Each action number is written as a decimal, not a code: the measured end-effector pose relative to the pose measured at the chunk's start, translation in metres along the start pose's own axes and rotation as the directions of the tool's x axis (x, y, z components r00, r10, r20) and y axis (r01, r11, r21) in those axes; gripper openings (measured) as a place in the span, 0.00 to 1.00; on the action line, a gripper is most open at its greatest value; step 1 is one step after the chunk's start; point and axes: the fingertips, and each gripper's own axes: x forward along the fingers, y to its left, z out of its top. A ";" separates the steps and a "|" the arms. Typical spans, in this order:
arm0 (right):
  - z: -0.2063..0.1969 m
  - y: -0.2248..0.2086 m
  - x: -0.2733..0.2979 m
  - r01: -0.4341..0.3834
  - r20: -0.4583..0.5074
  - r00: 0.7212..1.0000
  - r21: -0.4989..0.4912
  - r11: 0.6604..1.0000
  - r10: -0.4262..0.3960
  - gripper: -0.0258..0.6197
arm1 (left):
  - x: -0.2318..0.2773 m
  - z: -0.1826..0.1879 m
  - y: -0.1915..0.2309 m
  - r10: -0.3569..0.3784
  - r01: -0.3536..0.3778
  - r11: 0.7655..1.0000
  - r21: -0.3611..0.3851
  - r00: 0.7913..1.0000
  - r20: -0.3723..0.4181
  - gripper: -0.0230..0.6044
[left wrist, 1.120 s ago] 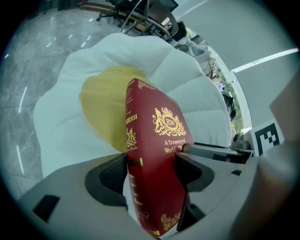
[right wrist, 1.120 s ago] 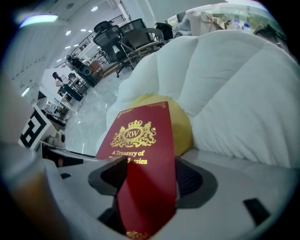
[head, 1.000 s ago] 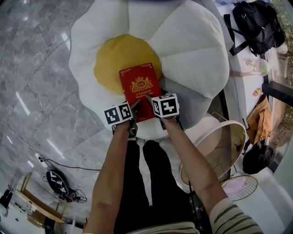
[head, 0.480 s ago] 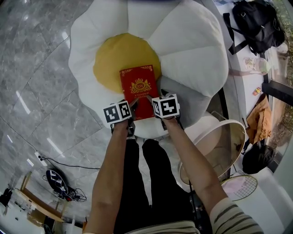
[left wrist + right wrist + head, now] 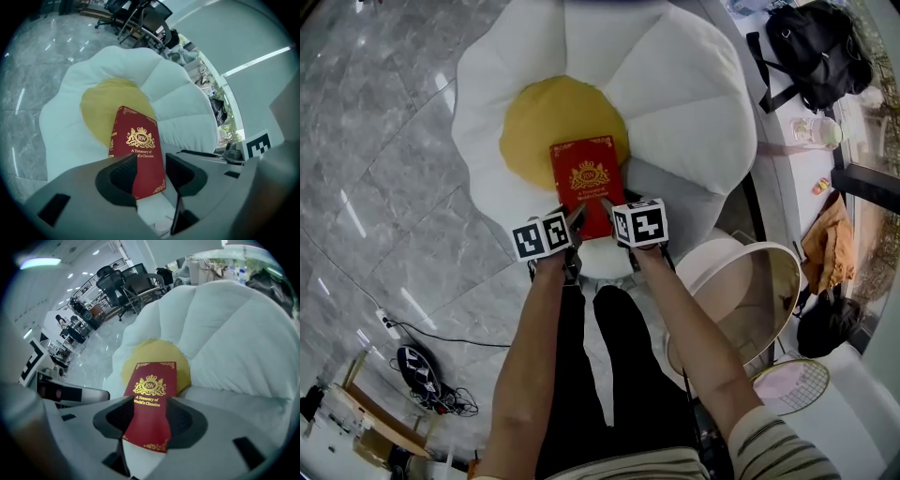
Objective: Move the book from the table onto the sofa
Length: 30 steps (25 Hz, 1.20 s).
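The red book (image 5: 589, 183) with a gold crest lies flat on the flower-shaped sofa (image 5: 675, 94), half on its yellow centre and half on a white petal. My left gripper (image 5: 575, 217) hovers above the book's near left corner and my right gripper (image 5: 606, 204) above its near right corner. In the left gripper view the book (image 5: 138, 150) shows past the jaws of the left gripper (image 5: 150, 173), with a gap at the right pad. In the right gripper view it (image 5: 151, 399) lies beyond the right gripper (image 5: 147, 420). Both pairs of jaws have just been closing partway, with no pad pressing on the book.
A round white side table (image 5: 750, 300) stands to the right of my legs (image 5: 600, 375). A black backpack (image 5: 816, 52) rests on a white desk (image 5: 797, 159) at the far right. Cables (image 5: 417, 370) lie on the grey marble floor at left.
Both grippers have lifted a little off the book's near edge. The book stays flat on the sofa.
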 end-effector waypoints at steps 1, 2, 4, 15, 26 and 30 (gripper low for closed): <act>0.000 0.003 -0.005 -0.003 0.009 1.000 0.005 1.000 0.003 0.37 | -0.006 0.000 -0.005 -0.013 0.013 1.000 0.006 1.000 0.010 0.33; 0.000 0.007 -0.011 -0.006 0.015 1.000 0.010 1.000 0.006 0.34 | -0.012 0.001 -0.011 -0.023 0.023 1.000 0.011 0.999 0.022 0.30; -0.002 0.012 -0.022 -0.006 0.020 1.000 0.020 1.000 0.006 0.27 | -0.025 0.000 -0.020 -0.034 0.033 0.999 0.022 0.998 0.045 0.23; 0.006 0.045 -0.096 -0.032 0.111 0.993 0.043 0.999 0.027 0.08 | -0.088 -0.011 -0.079 -0.083 0.075 0.994 0.081 0.991 0.102 0.08; 0.037 0.093 -0.191 -0.091 0.273 0.958 0.001 0.996 0.087 0.06 | -0.170 0.004 -0.146 -0.109 0.065 0.976 0.206 0.971 0.213 0.04; 0.040 0.107 -0.236 -0.089 0.334 0.939 0.013 0.996 0.080 0.06 | -0.209 0.000 -0.170 -0.113 0.047 0.969 0.243 0.958 0.264 0.04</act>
